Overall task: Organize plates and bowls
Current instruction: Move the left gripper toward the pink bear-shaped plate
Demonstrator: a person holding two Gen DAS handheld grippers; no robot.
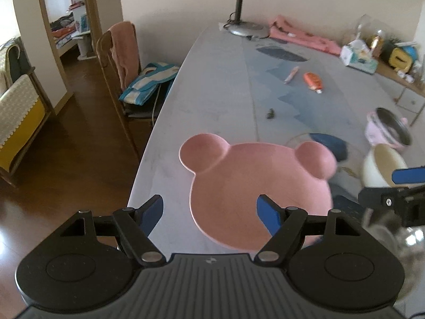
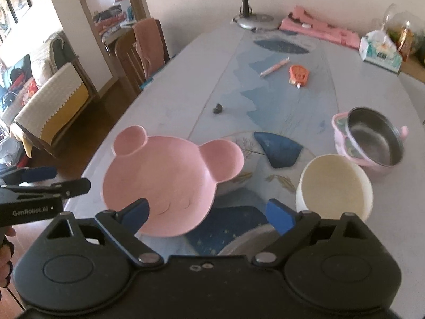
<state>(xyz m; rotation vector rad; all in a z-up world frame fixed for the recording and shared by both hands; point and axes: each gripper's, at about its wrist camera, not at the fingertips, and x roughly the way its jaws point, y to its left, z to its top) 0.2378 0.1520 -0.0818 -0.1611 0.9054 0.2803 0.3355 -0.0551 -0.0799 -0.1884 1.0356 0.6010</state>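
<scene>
Both claws are standing wide and holding nothing: the left claw (image 1: 209,211) is hovering at the near rim of the pink bear plate (image 1: 261,186), the right claw (image 2: 209,214) just beside it. On the table (image 2: 172,101), going down in size, the plate is lying near the left edge, then the steel bowl (image 2: 374,135) tilting in its pink holder, then the cream bowl (image 2: 334,186) nearest. Judging from this, gripping the plate's rim squarely and keeping it level would be wisest.
</scene>
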